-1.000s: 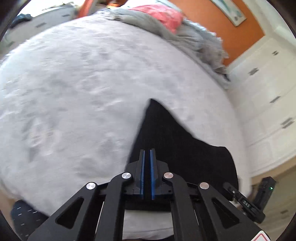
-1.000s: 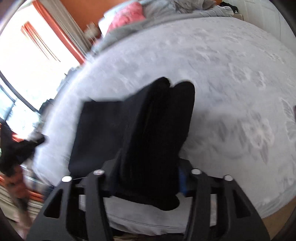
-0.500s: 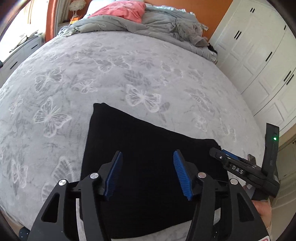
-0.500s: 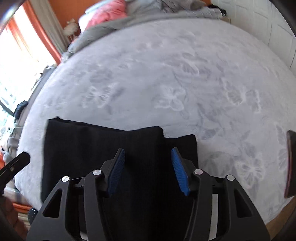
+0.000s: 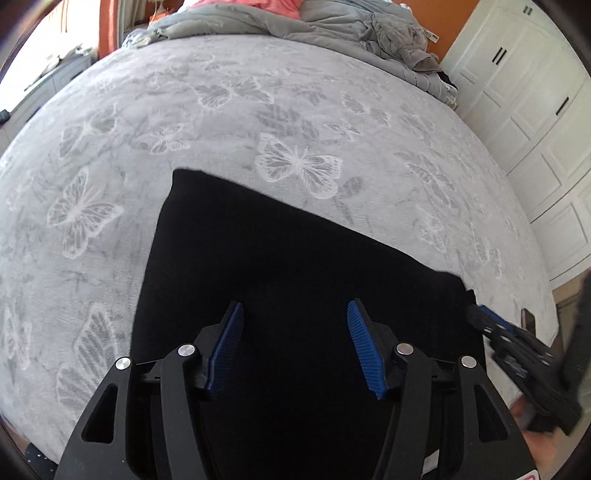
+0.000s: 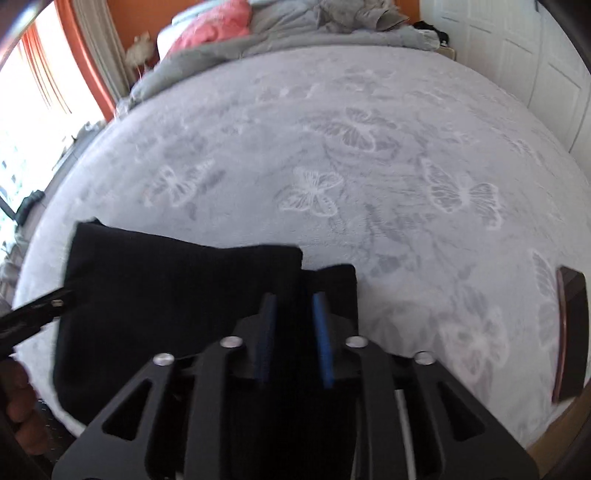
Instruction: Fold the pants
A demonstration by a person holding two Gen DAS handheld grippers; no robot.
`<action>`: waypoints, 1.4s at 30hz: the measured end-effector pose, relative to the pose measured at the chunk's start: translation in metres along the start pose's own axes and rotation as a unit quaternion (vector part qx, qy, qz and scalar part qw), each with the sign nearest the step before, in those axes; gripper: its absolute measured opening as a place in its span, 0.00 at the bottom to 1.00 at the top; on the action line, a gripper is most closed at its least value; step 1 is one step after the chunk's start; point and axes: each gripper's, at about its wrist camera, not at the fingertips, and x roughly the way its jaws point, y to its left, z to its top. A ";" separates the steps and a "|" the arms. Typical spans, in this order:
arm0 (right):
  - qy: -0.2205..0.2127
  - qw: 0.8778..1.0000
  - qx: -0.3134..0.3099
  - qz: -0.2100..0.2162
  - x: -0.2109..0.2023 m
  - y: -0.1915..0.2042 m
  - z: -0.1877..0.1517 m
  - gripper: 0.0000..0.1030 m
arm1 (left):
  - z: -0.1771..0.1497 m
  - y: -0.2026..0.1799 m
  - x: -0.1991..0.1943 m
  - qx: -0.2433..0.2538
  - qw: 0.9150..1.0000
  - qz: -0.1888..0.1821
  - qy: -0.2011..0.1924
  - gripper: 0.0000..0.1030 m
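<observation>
The pants (image 5: 295, 280) lie folded on the bed (image 5: 258, 110). Left gripper (image 5: 293, 345) hovers apart, empty; right gripper (image 6: 293, 334) is closing above the fabric edge, likely for one more fold.

A grey butterfly-print blanket (image 5: 295, 122) covers the bed. At its far edge lie a rumpled grey duvet (image 5: 332, 26) and a pink pillow (image 6: 210, 31). White wardrobe doors (image 5: 535, 122) stand beside the bed.

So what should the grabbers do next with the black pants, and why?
Probably square up the fold. The pants lie folded on the blanket, but one layer sticks out at the right. The right gripper, its jaws closing, hangs right over that edge; the left gripper is open.
</observation>
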 end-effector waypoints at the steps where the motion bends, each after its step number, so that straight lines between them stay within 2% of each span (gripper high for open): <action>1: -0.015 1.000 0.006 0.008 -0.014 -0.002 -0.005 0.50 | -0.001 -0.001 -0.003 0.005 1.000 0.001 0.000 0.55; 2: -0.023 0.999 0.009 0.021 -0.026 -0.003 -0.013 0.51 | -0.002 0.000 -0.005 0.004 1.000 -0.002 0.001 0.55; 4: -0.002 0.999 0.011 0.036 -0.031 -0.002 -0.028 0.51 | -0.005 0.004 -0.011 -0.006 1.000 -0.005 0.000 0.55; 6: 0.018 0.998 0.015 0.055 -0.025 -0.001 -0.045 0.51 | -0.011 0.009 -0.019 -0.017 1.000 -0.007 -0.004 0.57; 9: 0.040 0.996 0.031 0.075 -0.005 0.000 -0.069 0.51 | -0.027 0.026 -0.032 -0.044 0.999 -0.016 -0.011 0.66; 11: 0.033 0.996 0.025 0.079 -0.001 0.004 -0.075 0.39 | -0.037 0.042 -0.037 -0.070 0.997 -0.029 -0.010 0.70; 12: 0.031 0.996 0.020 0.087 -0.001 0.008 -0.073 0.22 | -0.043 0.052 -0.036 -0.086 0.996 -0.036 -0.003 0.70; 13: 0.028 0.995 0.019 0.092 -0.007 0.011 -0.071 0.15 | -0.046 0.062 -0.035 -0.102 0.994 -0.044 0.007 0.70; 15: -0.001 0.995 0.010 0.103 -0.034 0.017 -0.060 0.13 | -0.052 0.079 -0.037 -0.139 0.988 -0.065 0.018 0.70; 18: -0.040 0.995 -0.001 0.092 -0.067 0.015 -0.055 0.11 | -0.055 0.093 -0.053 -0.166 0.981 -0.096 -0.004 0.70; 20: -0.016 0.999 -0.014 0.047 -0.049 0.008 -0.061 0.14 | -0.056 0.093 -0.054 -0.165 0.981 -0.101 -0.011 0.72; 21: 0.030 0.999 -0.017 0.027 -0.023 0.002 -0.069 0.22 | -0.056 0.092 -0.050 -0.164 0.981 -0.105 -0.008 0.73; 22: 0.041 0.999 -0.004 0.033 -0.013 -0.004 -0.075 0.24 | -0.055 0.091 -0.042 -0.166 0.981 -0.104 0.003 0.73; 23: 0.025 0.998 0.019 0.049 -0.017 -0.010 -0.077 0.27 | -0.056 0.092 -0.036 -0.168 0.980 -0.103 0.011 0.73; 24: 0.020 0.998 0.037 0.057 -0.025 -0.014 -0.076 0.39 | -0.055 0.093 -0.032 -0.167 0.981 -0.099 0.014 0.73; 25: 0.009 0.998 0.044 0.043 -0.033 -0.015 -0.073 0.56 | -0.055 0.095 -0.028 -0.168 0.982 -0.091 0.012 0.73; 27: -0.018 0.999 0.044 0.011 -0.042 -0.017 -0.067 0.73 | -0.056 0.098 -0.022 -0.175 0.980 -0.089 0.009 0.76; 29: 0.007 0.999 0.044 0.015 -0.026 -0.022 -0.062 0.72 | -0.057 0.104 -0.007 -0.190 0.976 -0.107 0.025 0.84; 30: 0.035 0.997 0.058 0.033 -0.009 -0.025 -0.060 0.72 | -0.058 0.107 0.002 -0.199 0.973 -0.116 0.032 0.84; 32: 0.059 0.991 0.086 0.086 0.013 -0.031 -0.063 0.69 | -0.060 0.109 0.006 -0.206 0.970 -0.127 0.008 0.87; 33: 0.069 0.984 0.116 0.120 0.023 -0.034 -0.064 0.59 | -0.057 0.104 0.006 -0.192 0.974 -0.118 0.009 0.85; 34: 0.067 0.982 0.127 0.126 0.022 -0.034 -0.064 0.45 | -0.053 0.097 0.002 -0.170 0.978 -0.117 0.009 0.54; 35: 0.060 0.982 0.124 0.127 0.015 -0.030 -0.060 0.37 | -0.051 0.094 -0.003 -0.158 0.980 -0.119 0.011 0.34; 36: 0.046 0.984 0.114 0.127 0.001 -0.022 -0.056 0.31 | -0.048 0.093 -0.012 -0.154 0.981 -0.121 0.005 0.29; 37: 0.033 0.985 0.105 0.136 -0.011 -0.016 -0.053 0.29 | -0.045 0.094 -0.029 -0.146 0.981 -0.127 -0.009 0.18; 39: 0.006 0.984 0.076 0.163 -0.042 0.000 -0.047 0.29 | -0.045 0.101 -0.058 -0.149 0.975 -0.161 -0.022 0.17; 40: -0.001 0.984 0.061 0.165 -0.051 0.009 -0.047 0.29 | -0.048 0.105 -0.069 -0.148 0.975 -0.165 -0.027 0.17; 42: -0.001 0.987 0.030 0.160 -0.056 0.025 -0.054 0.35 | -0.059 0.109 -0.089 -0.133 0.983 -0.121 -0.048 0.19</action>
